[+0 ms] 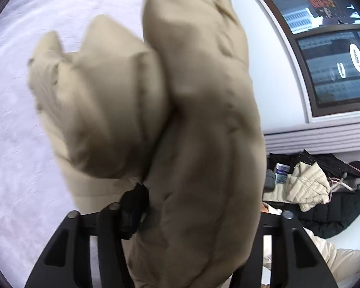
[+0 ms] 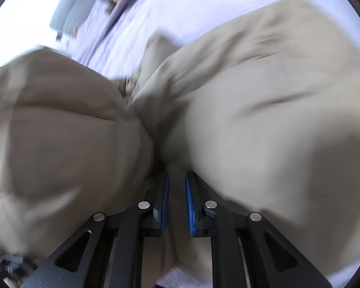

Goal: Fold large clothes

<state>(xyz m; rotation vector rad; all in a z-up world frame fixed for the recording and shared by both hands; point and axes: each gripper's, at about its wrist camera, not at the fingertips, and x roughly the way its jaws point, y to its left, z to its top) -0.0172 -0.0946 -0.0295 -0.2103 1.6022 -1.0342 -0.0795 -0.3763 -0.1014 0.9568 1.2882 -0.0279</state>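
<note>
A large beige puffer jacket (image 1: 199, 124) hangs bunched in front of my left gripper (image 1: 177, 206), above a pale lilac bed sheet (image 1: 16, 110). The left gripper is shut on the jacket; only its left finger (image 1: 132, 213) shows, the right one is hidden by the fabric. In the right wrist view the same jacket (image 2: 264, 110) fills most of the frame. My right gripper (image 2: 177, 180) is shut on a fold of it, with the blue pads (image 2: 189, 199) pressed against the cloth. The frames are blurred by motion.
The lilac sheet (image 2: 180, 12) lies behind the jacket. At the right of the left wrist view are a dark window (image 1: 328, 48), a white wall, and a pile of black and cream clothes (image 1: 309, 187). A grey cushion (image 2: 76, 7) lies at the far left.
</note>
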